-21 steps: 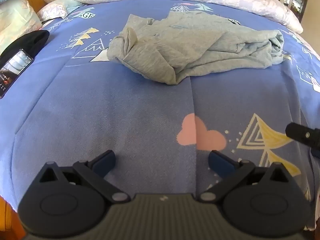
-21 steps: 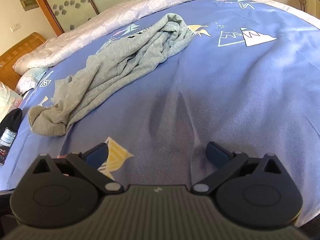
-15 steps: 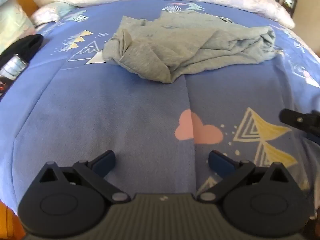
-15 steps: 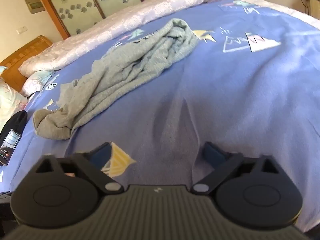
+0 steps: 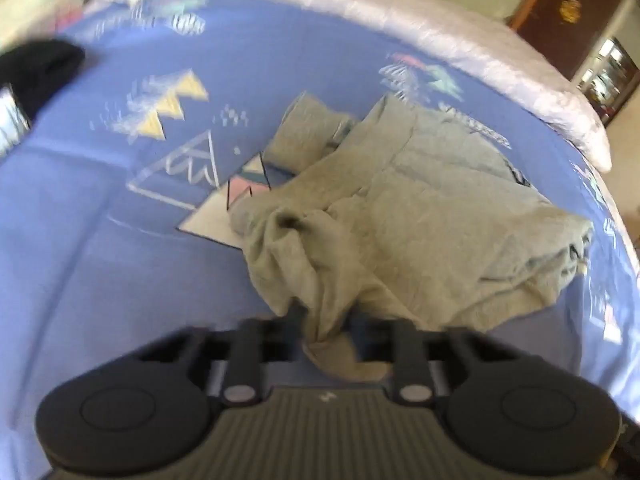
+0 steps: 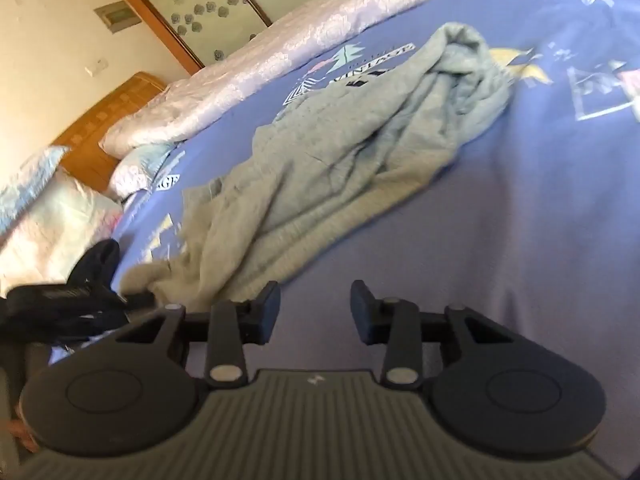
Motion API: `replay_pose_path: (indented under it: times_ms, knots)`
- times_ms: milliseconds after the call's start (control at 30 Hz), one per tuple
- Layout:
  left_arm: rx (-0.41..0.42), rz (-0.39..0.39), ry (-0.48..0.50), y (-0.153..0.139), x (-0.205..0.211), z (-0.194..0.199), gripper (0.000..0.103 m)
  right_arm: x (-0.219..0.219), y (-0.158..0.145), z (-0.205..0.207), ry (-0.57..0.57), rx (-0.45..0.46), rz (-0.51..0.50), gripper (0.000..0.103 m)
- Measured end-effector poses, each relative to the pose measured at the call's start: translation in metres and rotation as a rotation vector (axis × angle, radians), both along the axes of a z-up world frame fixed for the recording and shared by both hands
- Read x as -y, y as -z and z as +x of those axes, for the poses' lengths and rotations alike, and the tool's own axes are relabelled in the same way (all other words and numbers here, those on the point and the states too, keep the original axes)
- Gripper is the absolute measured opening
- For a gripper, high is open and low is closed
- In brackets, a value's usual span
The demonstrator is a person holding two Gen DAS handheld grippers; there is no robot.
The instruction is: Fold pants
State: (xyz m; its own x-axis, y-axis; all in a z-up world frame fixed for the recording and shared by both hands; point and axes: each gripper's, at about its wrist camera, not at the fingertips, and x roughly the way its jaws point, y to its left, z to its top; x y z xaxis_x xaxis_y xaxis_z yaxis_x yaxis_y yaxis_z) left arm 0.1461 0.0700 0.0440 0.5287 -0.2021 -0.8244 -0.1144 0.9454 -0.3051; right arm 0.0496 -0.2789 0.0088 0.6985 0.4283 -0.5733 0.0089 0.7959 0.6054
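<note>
Crumpled grey pants (image 5: pixel 408 216) lie in a heap on the blue patterned bedspread (image 5: pixel 100 240). My left gripper (image 5: pixel 326 322) is shut on the near end of the pants, and a fold of grey cloth hangs between its fingers. In the right wrist view the pants (image 6: pixel 344 152) stretch from far right to near left. My right gripper (image 6: pixel 315 308) is partly open and empty, over bare bedspread (image 6: pixel 500 220) just beside the near edge of the pants. The left gripper (image 6: pixel 120 298) shows at the left, at the pants' end.
A black cloth item (image 5: pixel 38 68) and a phone (image 5: pixel 10 124) lie at the bed's left side. A pale quilt (image 5: pixel 460 48) runs along the far edge. Pillows (image 6: pixel 48 216) and a wooden headboard (image 6: pixel 104 120) stand at the left. The image is motion-blurred.
My left gripper moved forward to the pants and closed on their near end. My right gripper moved closer to the pants and its fingers narrowed.
</note>
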Motion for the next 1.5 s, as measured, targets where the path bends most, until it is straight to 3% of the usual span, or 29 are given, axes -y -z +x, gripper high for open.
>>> replay_pose_path:
  times_ms: [67, 233, 300, 367, 400, 633, 700, 800, 933, 1100, 1133, 1200, 1233, 1333, 1500]
  knots:
    - [0.045, -0.071, -0.006, -0.01, -0.015, -0.004, 0.016, -0.004, 0.004, 0.014, -0.003, -0.027, 0.023, 0.043]
    - [0.233, -0.219, -0.008, -0.081, -0.03, -0.022, 0.015, -0.008, 0.019, 0.039, 0.013, -0.073, 0.145, 0.044]
    - [0.304, -0.243, -0.001, -0.109, -0.03, -0.029, 0.015, -0.007, 0.022, 0.048, 0.022, -0.075, 0.199, 0.042]
    - [0.361, -0.232, 0.002, -0.132, -0.029, -0.033, 0.015, -0.006, 0.023, 0.056, 0.011, -0.103, 0.259, 0.004]
    - [0.38, -0.235, 0.002, -0.141, -0.028, -0.036, 0.015, -0.005, 0.021, 0.056, 0.013, -0.114, 0.272, 0.002]
    - [0.439, -0.277, -0.006, -0.155, -0.037, -0.064, 0.015, 0.068, -0.054, -0.017, 0.173, 0.141, 0.195, 0.002]
    - [0.463, -0.292, -0.018, -0.163, -0.042, -0.074, 0.015, 0.087, -0.061, -0.038, 0.188, 0.153, 0.192, 0.007]
    - [0.512, -0.297, -0.022, -0.178, -0.05, -0.092, 0.015, 0.1, -0.049, -0.058, 0.214, 0.08, 0.238, 0.013]
    - [0.554, -0.264, -0.009, -0.197, -0.05, -0.114, 0.015, 0.099, -0.017, -0.051, 0.206, -0.038, 0.395, 0.051]
    - [0.601, -0.243, 0.002, -0.217, -0.051, -0.138, 0.015, 0.061, -0.001, -0.022, 0.17, -0.129, 0.536, 0.052]
    - [0.611, -0.233, 0.0, -0.22, -0.052, -0.141, 0.015, 0.055, 0.003, -0.014, 0.167, -0.158, 0.563, 0.049]
    - [0.629, -0.206, -0.012, -0.224, -0.055, -0.149, 0.015, 0.046, 0.004, 0.001, 0.127, -0.214, 0.603, 0.007]
    - [0.633, -0.193, -0.025, -0.224, -0.059, -0.152, 0.015, 0.044, -0.002, 0.002, 0.127, -0.224, 0.583, 0.003]
    - [0.618, -0.196, -0.077, -0.216, -0.079, -0.155, 0.015, 0.07, -0.048, -0.004, 0.162, -0.07, 0.467, 0.002]
    - [0.59, -0.223, -0.153, -0.199, -0.106, -0.155, 0.015, 0.128, -0.188, -0.043, 0.211, 0.376, 0.231, 0.002]
